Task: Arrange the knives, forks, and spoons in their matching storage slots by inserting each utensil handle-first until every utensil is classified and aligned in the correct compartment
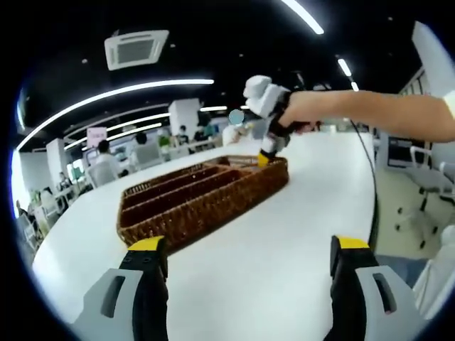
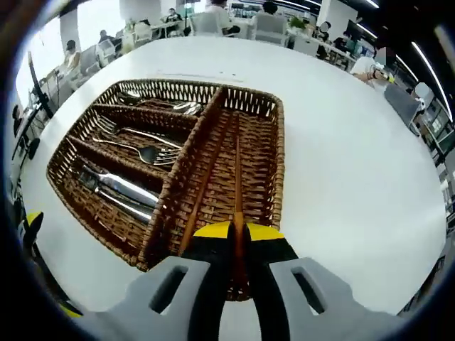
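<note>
A brown wicker cutlery basket [image 1: 206, 195] lies on the white table [image 1: 298, 234]. In the right gripper view its left side [image 2: 71, 153] has three slots. Spoons [image 2: 167, 105] lie in the far slot, forks [image 2: 138, 148] in the middle one and knives [image 2: 117, 188] in the near one. The long right compartment [image 2: 259, 153] holds thin brown sticks [image 2: 237, 163]. My right gripper [image 2: 238, 229] stands over the basket's near end, jaws shut on one of these sticks. A person's arm holds it at the basket's far end [image 1: 264, 158]. My left gripper [image 1: 247, 245] is open and empty, short of the basket.
The white table runs wide to the right of the basket [image 2: 355, 163]. A black cable [image 1: 370, 177] trails along the table's right edge. Office chairs [image 1: 430, 170] stand on the right. People sit at desks [image 1: 142, 153] beyond the table's far edge.
</note>
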Action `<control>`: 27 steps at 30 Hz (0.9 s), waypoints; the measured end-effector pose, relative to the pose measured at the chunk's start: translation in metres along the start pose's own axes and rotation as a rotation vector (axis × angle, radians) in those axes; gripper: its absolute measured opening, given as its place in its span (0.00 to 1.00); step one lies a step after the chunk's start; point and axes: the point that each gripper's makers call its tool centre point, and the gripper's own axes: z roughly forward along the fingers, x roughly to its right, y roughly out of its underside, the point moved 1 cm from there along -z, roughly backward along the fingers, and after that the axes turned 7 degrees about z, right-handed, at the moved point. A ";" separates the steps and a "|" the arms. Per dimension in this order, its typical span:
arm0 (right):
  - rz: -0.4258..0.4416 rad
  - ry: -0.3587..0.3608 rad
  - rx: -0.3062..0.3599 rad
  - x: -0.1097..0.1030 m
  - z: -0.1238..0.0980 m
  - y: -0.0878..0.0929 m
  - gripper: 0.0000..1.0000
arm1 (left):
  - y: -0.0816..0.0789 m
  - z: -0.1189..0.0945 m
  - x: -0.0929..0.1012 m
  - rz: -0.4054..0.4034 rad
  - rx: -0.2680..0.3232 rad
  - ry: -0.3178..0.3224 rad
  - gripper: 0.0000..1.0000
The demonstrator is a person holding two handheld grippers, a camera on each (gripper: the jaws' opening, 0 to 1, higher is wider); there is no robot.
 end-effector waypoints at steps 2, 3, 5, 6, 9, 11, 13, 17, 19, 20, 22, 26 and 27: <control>-0.003 0.001 -0.013 -0.004 -0.002 0.008 0.06 | 0.001 -0.001 -0.001 0.000 -0.002 -0.003 0.96; -0.008 0.012 -0.050 -0.004 0.000 0.015 0.06 | 0.001 -0.002 -0.001 0.001 -0.002 -0.004 0.96; -0.017 0.006 -0.058 -0.008 0.005 0.019 0.06 | 0.003 -0.003 -0.004 -0.002 -0.007 -0.006 0.96; -0.011 0.001 -0.078 -0.009 0.007 0.024 0.06 | 0.004 -0.003 -0.005 -0.003 -0.008 -0.006 0.96; 0.030 -0.018 -0.058 -0.014 0.005 0.030 0.06 | 0.008 -0.004 -0.008 -0.014 -0.008 -0.006 0.96; 0.025 -0.034 -0.075 -0.016 0.005 0.031 0.06 | 0.010 -0.004 -0.011 -0.015 -0.014 -0.008 0.96; 0.066 -0.061 -0.085 -0.021 0.001 0.037 0.06 | 0.010 -0.004 -0.011 -0.016 -0.015 -0.007 0.96; 0.230 -0.121 -0.090 -0.023 -0.001 0.041 0.06 | 0.013 -0.006 -0.014 -0.015 -0.021 -0.004 0.96; 0.263 -0.153 -0.099 -0.025 -0.003 0.044 0.06 | 0.014 -0.006 -0.016 -0.017 -0.023 -0.001 0.96; 0.287 -0.167 -0.099 -0.027 -0.004 0.044 0.06 | 0.016 -0.005 -0.019 -0.019 -0.027 -0.002 0.96; 0.326 -0.215 -0.103 -0.032 0.001 0.039 0.06 | 0.018 -0.004 -0.023 -0.021 -0.032 -0.002 0.96; 0.318 -0.217 -0.098 -0.032 -0.002 0.043 0.06 | 0.012 -0.004 -0.024 -0.016 -0.020 -0.002 0.96; 0.310 -0.223 -0.097 -0.033 -0.002 0.044 0.06 | 0.011 -0.005 -0.023 -0.015 -0.016 -0.002 0.96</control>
